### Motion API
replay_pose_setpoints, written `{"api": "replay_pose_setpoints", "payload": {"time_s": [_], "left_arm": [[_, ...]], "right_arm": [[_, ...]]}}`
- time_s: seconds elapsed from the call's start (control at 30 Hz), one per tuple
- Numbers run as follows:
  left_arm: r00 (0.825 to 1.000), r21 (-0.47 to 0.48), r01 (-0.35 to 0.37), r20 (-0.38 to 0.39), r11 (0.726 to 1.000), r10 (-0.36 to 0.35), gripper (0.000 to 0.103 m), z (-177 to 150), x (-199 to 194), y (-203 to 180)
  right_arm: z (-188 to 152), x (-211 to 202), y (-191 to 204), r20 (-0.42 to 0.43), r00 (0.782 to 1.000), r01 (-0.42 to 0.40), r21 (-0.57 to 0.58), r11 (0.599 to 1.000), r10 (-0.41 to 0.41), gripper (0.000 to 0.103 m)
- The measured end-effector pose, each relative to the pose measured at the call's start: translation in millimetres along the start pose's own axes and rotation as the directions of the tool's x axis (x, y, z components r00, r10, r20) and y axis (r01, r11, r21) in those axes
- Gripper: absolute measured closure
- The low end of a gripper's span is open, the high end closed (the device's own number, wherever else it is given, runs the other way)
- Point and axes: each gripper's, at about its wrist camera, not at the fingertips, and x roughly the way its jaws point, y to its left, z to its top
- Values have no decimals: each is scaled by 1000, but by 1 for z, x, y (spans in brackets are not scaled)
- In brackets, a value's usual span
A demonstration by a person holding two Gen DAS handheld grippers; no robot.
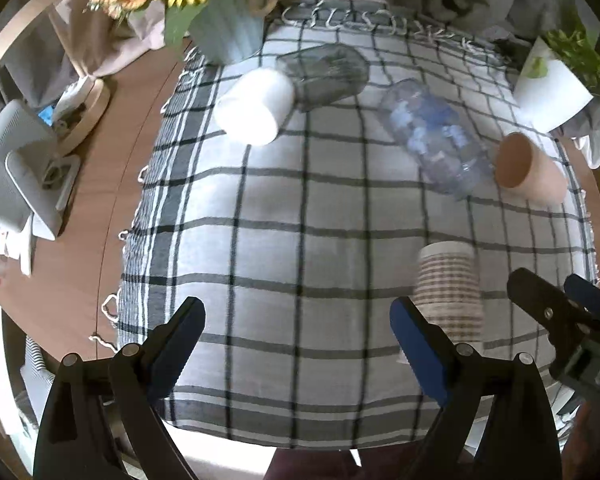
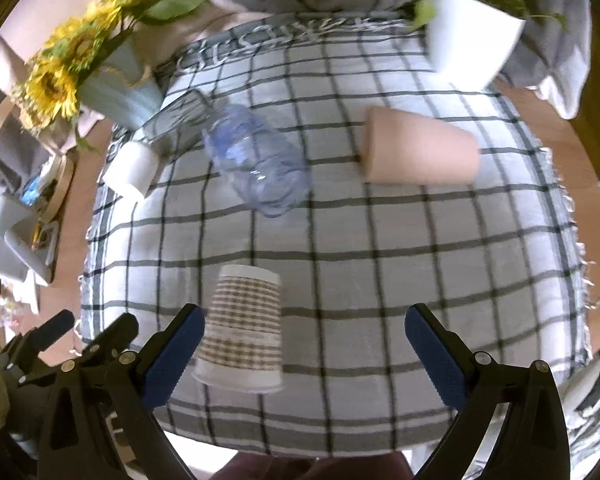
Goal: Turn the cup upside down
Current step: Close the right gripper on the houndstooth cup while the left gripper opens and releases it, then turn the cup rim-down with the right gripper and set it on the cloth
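Left tool (image 1: 298, 320): fingers spread wide, holding nothing, above the checked cloth (image 1: 300, 208).
Right tool (image 2: 304, 326): fingers spread, gripping nothing; its left pad just beside the striped paper cup (image 2: 242, 324).
Striped paper cup: upside down, rim on the cloth, near edge of the worktop (image 1: 84, 240).
Beyond: clear plastic bottle (image 2: 256, 160), pink cup (image 2: 420, 150), white cup (image 1: 254, 106) and glass tumbler (image 1: 324, 76) lying on their sides.
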Motion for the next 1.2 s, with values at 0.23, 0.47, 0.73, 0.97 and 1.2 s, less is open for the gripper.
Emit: {"api": "replay_pose_setpoints", "payload": {"time_s": [0.23,0.47,0.73,0.97,1.2], "left_arm": [[999,-11,-6,-52,1000,5,8,2,23,18],[997,-10,9,-81,1000,-10,8,8,39,23],[995,-2,15,-95,1000,-16,8,15,49,23],[995,13,17,-102,1000,-16,8,16,54,21],[996,13,25,-87,1000,-24,8,15,49,21]], "right_arm": [[8,33,21,-88,996,-23,-19,1000,21,8],[21,63,23,-187,982,-37,9,999,38,13],[27,94,24,-290,956,-46,20,999,50,23],[25,100,28,-298,951,-76,19,997,78,46],[25,85,31,-241,967,-87,13,996,88,46]]}}
